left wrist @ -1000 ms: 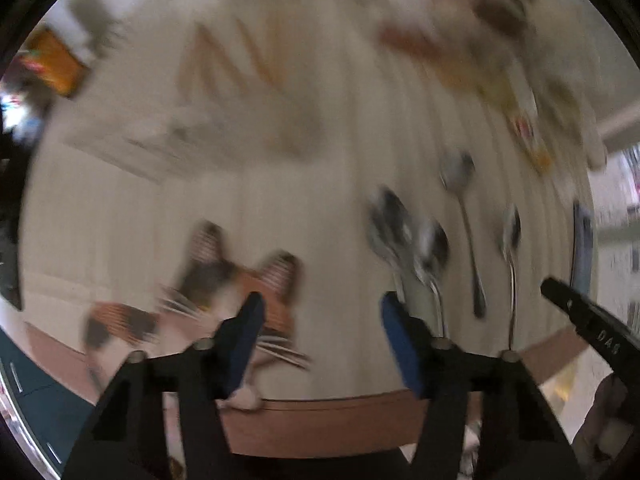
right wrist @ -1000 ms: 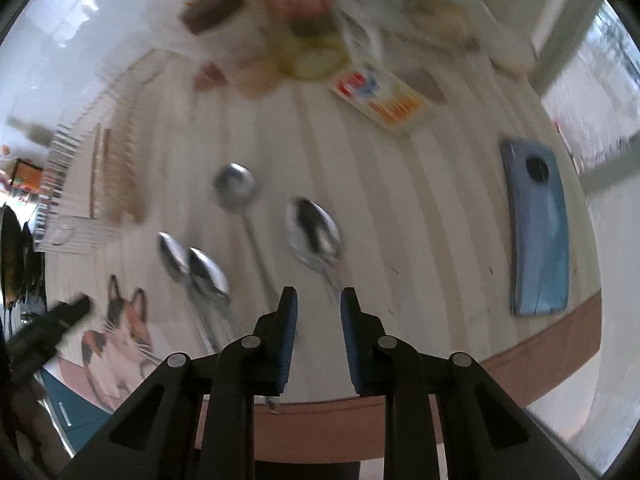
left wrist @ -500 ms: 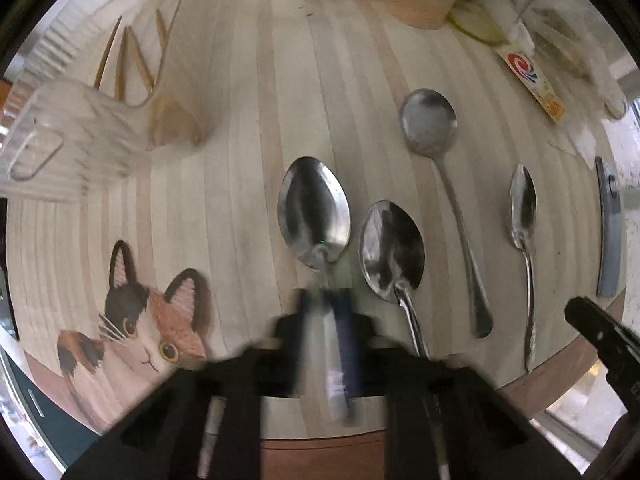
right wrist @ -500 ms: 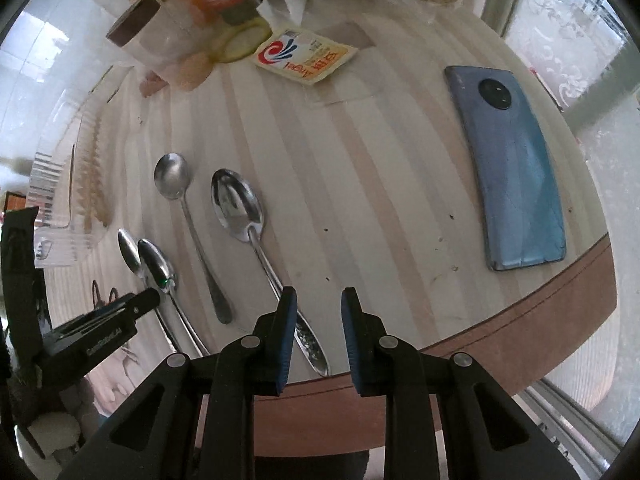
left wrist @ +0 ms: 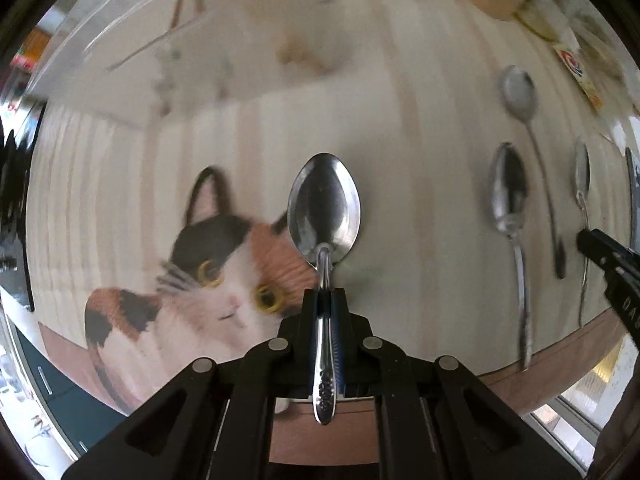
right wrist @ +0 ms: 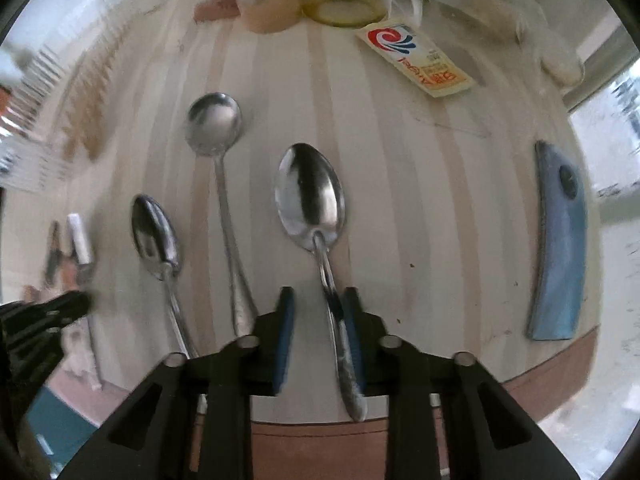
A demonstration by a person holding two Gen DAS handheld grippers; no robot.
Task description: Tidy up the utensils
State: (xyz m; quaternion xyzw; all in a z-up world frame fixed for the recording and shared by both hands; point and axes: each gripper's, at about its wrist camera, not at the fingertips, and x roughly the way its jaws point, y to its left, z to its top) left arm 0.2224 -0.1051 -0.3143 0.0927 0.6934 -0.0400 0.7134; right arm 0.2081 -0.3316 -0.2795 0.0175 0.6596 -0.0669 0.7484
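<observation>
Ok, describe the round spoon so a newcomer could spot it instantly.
On the striped table, look left of the blue phone to the spoons lying side by side. The round spoon reaches farthest back; unlike the oval spoons flanking it, its bowl is circular and its handle long and thin.

Bright daylight from the right, glare on spoon bowls, motion-blurred backgrounds, fisheye-warped edges

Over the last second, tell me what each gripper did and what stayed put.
The left gripper shut on a spoon by its handle and carried it left, over the cat picture. The right gripper opened and now straddles the handle of the big spoon lying on the table; its fingers have not closed. The round-bowled spoon, the phone and the packet stayed put.
</observation>
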